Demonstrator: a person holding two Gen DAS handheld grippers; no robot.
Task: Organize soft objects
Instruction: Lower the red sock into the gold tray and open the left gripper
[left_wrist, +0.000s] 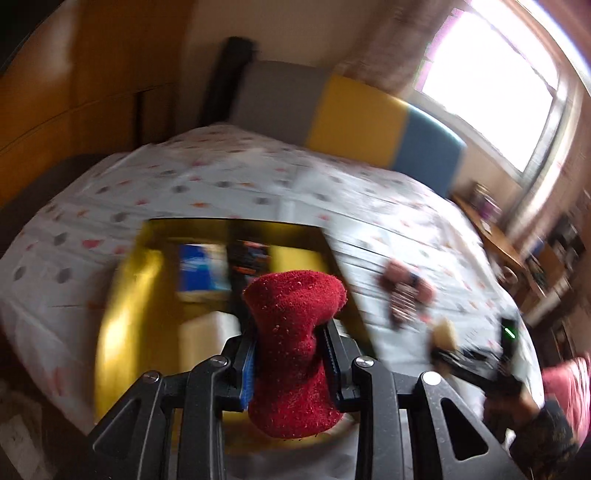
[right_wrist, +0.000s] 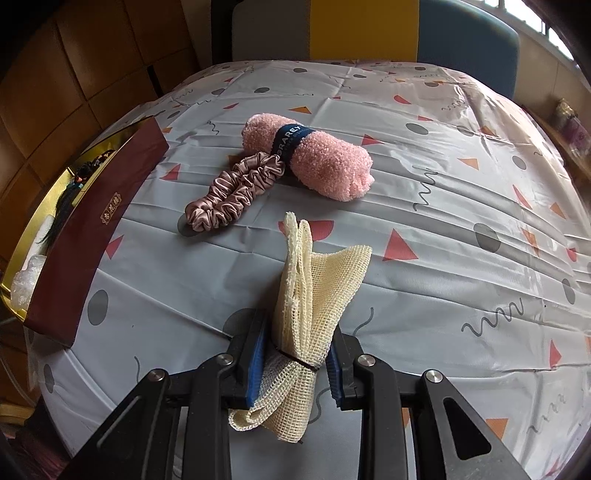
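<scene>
My left gripper (left_wrist: 290, 334) is shut on a red fuzzy cloth roll (left_wrist: 295, 369), pinched at its waist and held above an open box with a gold inside (left_wrist: 122, 295); this view is blurred. The box holds several items, among them something blue (left_wrist: 201, 267). My right gripper (right_wrist: 301, 334) is shut on a bundled cream mesh cloth (right_wrist: 317, 280), low over the patterned tablecloth (right_wrist: 461, 206). Ahead of it lie a pink towel roll (right_wrist: 325, 162) with a navy band and a pink satin scrunchie (right_wrist: 232, 192) touching it. The maroon box (right_wrist: 88, 236) stands at the left.
Grey (right_wrist: 269, 33), yellow (right_wrist: 362, 29) and blue (right_wrist: 469, 33) chair backs stand behind the table. A bright window (left_wrist: 491, 74) is at the right, with a wooden side shelf (left_wrist: 491, 229) below it. Wood panelling (right_wrist: 74, 74) lines the left. A person's hand (left_wrist: 535, 424) holds the right gripper.
</scene>
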